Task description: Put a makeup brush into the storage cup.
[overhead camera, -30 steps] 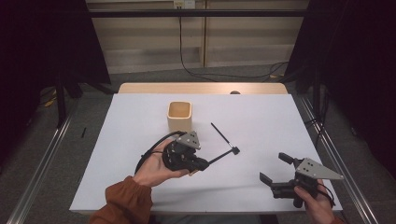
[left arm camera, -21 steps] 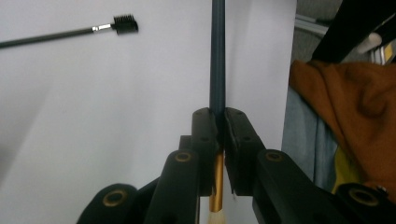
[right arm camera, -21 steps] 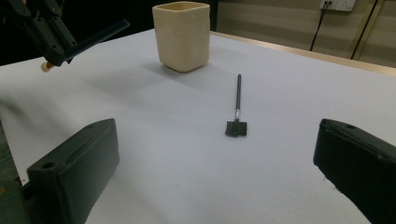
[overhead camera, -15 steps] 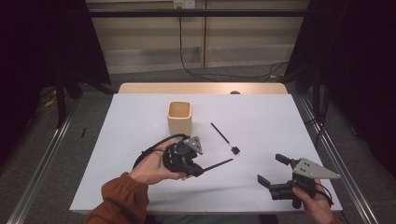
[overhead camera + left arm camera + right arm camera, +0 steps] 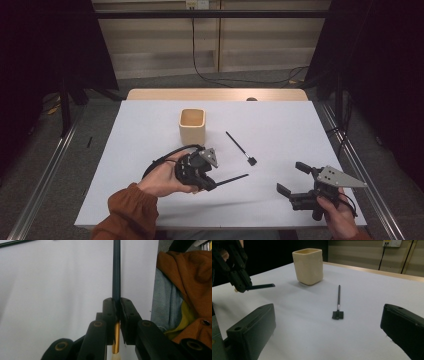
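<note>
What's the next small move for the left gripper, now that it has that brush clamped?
Probably carry the brush up over the beige cup and tip it handle-down. The left gripper is shut on it and holds it level above the table, the cup stands open just beyond, and the right gripper waits open, apart from the second brush.

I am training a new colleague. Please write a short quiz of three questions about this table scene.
1. True or false: the left gripper is shut on a thin brush.
2. Where does the second brush lie? A) inside the cup B) flat on the white table C) in the right gripper
3. Fill in: the fingers of the right gripper stand ____, with nothing between them.

Key: 1 true. 2 B; it lies on the table, to the right of the beige cup. 3 open.
</note>
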`<action>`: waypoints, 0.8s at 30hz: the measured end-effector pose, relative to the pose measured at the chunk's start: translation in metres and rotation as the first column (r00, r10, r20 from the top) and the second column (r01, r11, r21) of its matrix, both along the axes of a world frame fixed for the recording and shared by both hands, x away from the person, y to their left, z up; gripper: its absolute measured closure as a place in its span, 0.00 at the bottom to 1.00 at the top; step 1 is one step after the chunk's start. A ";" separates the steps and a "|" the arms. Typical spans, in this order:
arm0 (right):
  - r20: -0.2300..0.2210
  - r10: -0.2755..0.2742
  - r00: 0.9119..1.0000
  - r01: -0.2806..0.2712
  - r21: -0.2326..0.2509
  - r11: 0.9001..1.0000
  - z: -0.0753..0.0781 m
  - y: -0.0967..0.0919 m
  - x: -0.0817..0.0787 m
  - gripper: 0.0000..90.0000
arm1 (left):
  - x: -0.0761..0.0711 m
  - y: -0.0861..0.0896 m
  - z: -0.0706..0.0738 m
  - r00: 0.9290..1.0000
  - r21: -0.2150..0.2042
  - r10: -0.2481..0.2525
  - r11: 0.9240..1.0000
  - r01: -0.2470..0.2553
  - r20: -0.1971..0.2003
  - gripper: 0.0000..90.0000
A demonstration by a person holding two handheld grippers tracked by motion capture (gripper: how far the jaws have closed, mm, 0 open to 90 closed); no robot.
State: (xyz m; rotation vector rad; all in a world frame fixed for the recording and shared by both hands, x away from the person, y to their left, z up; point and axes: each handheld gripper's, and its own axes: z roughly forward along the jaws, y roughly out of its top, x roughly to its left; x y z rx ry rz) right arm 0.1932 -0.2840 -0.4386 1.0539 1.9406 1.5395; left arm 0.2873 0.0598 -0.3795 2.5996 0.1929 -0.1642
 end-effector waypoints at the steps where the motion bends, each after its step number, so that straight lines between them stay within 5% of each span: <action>1: 0.002 0.003 1.000 -0.003 0.001 1.000 0.002 0.000 0.001 0.00 | 0.000 0.000 0.000 1.000 0.004 -0.007 1.000 0.007 0.001 0.93; 15: 0.044 0.015 0.999 -0.016 0.021 1.000 0.029 0.005 0.027 0.00 | -0.002 -0.002 0.000 1.000 -0.002 -0.013 1.000 0.013 0.001 0.93; 24: 0.056 0.079 0.995 -0.080 0.011 0.997 0.042 0.018 0.040 0.01 | -0.004 -0.002 0.003 1.000 -0.006 -0.021 1.000 0.022 0.016 0.93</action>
